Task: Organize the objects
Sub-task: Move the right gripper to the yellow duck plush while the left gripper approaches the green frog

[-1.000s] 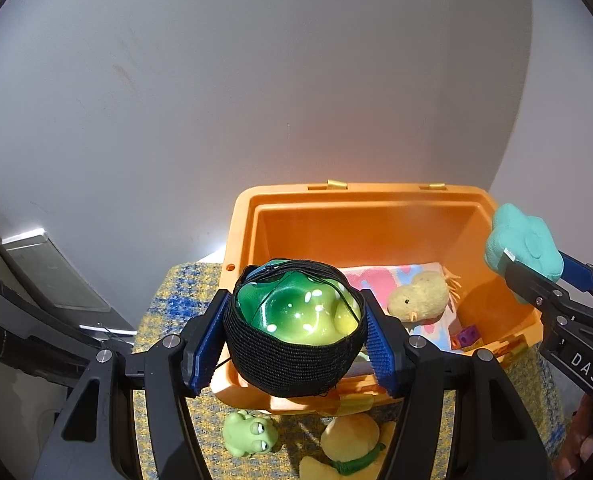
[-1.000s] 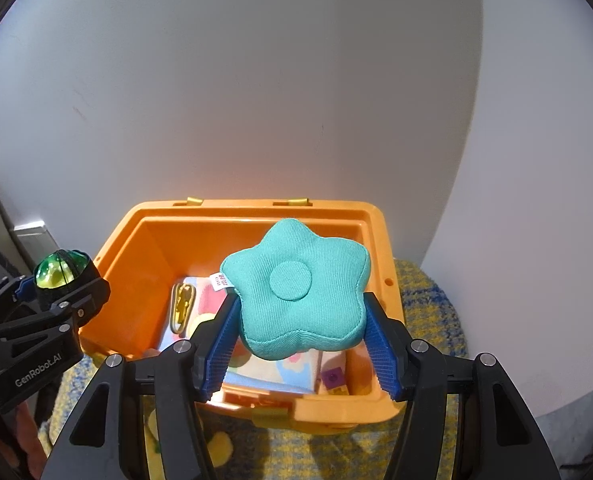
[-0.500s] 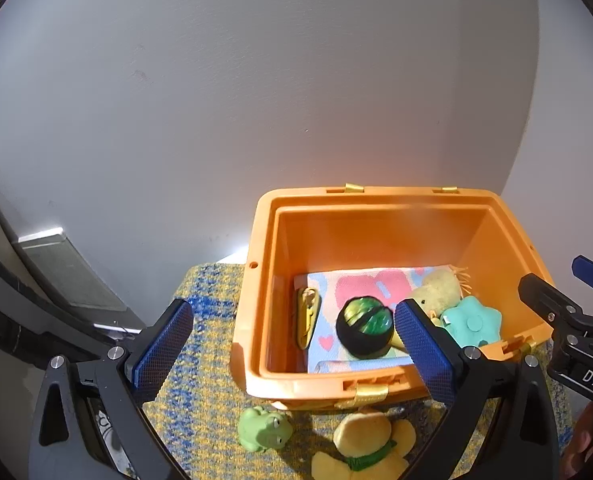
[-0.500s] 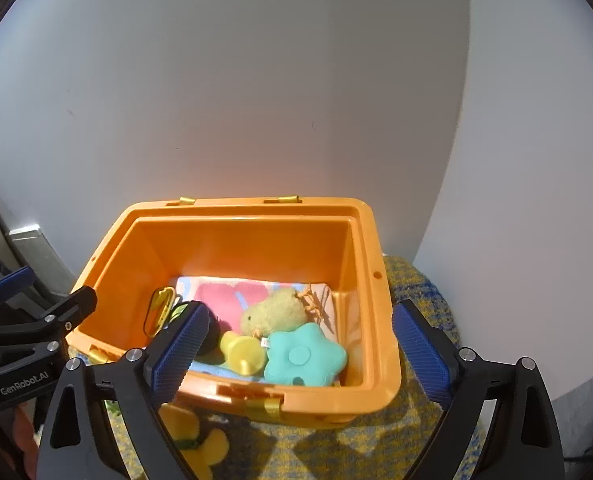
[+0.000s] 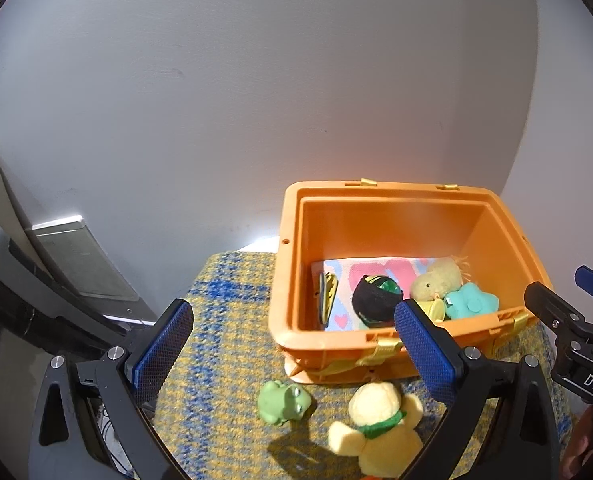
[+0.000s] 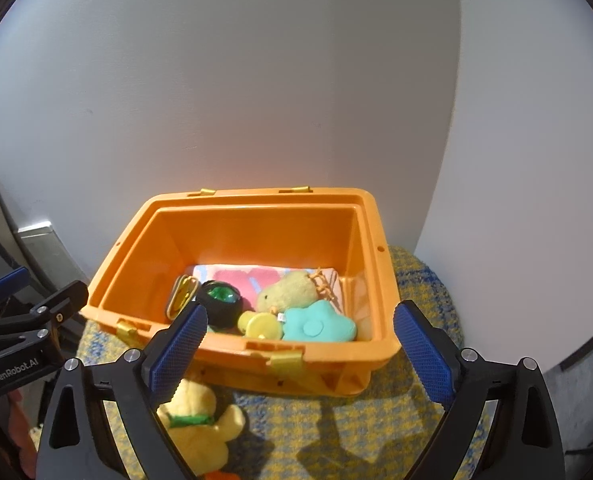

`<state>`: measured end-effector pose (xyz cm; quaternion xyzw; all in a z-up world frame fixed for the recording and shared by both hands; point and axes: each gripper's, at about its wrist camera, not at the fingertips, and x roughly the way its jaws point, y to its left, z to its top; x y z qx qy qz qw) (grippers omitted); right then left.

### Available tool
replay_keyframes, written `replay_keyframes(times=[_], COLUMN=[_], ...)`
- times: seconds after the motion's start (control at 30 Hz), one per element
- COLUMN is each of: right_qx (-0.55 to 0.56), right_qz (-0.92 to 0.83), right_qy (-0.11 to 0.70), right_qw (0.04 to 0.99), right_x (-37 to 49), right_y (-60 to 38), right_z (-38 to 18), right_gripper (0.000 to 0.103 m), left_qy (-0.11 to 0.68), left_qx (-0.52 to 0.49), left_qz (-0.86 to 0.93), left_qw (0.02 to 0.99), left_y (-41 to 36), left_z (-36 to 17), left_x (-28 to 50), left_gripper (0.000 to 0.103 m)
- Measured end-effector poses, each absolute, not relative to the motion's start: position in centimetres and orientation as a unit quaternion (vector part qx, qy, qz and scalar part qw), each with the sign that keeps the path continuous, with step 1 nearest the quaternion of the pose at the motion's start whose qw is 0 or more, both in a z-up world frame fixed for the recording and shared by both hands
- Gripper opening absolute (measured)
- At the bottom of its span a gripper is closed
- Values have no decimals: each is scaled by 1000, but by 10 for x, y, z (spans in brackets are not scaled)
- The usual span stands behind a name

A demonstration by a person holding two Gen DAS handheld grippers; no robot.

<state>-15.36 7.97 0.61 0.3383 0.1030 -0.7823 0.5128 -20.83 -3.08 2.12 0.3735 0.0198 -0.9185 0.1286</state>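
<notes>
Orange bin (image 6: 252,350) open-topped on a yellow-and-blue woven cloth (image 5: 224,344), close against a pale wall (image 6: 256,80). Yellow latches (image 6: 286,362) on the near rim, yellow hinges at the back.

Inside, flat on the floor: a pastel cloth with pink hearts (image 6: 240,276). On top of it, from left to right in the right wrist view:
- yellow clip-like item (image 6: 182,296) leaning near the left wall, kind unclear
- black-netted green ball (image 6: 220,304), touching the small yellow toy
- small yellow toy (image 6: 262,325) at the front, shape hard to tell
- fuzzy yellow chick (image 6: 290,292) behind it, orange tuft toward the right wall
- teal star cushion (image 6: 320,322) at the front right, touching the chick and the small yellow toy

Outside the bin, on the woven cloth just in front of it: green frog toy (image 5: 282,402) and, beside it, yellow plush duck with a green collar (image 5: 376,420).

Left gripper (image 5: 294,348): fingers wide apart, nothing between the blue pads, above the woven cloth in front of the bin's left part.

Right gripper (image 6: 300,350): fingers wide apart, empty, framing the bin's near rim.
</notes>
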Motion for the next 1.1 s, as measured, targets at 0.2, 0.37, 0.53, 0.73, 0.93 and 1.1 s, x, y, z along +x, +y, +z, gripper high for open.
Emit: replay_keyframes(times=[0.2,0.37,0.53,0.73,0.93,1.1], right_qx=[336,338,345,359,375,385], right_qz=[-779,-775,-767,-754,-743,-738], right_qy=[108,113,121,132,145,154], right_qw=[518,522,527,535,535,533], right_x=[-137,-121,-101,-78,-61,-51], right_y=[86,90,89,86,81,81], right_z=[6,1,-10,-26,-46,-61], right_gripper=[95,97,100,101,101,101], left_qy=[21,29,35,38,43,46], left_qx=[371,376,385,395,406,417], left_qz=[-918,-915,-909,-902,-896,-890], left_qw=[137,145,155,168,176,175], left_y=[-36,-48,-62,-79,-90,-94], left_z=[20,15,3,-12,-31,-48], left_x=[-189,-170,-151,-132,-119,-115], left_gripper=[103,103,103,103,103,103])
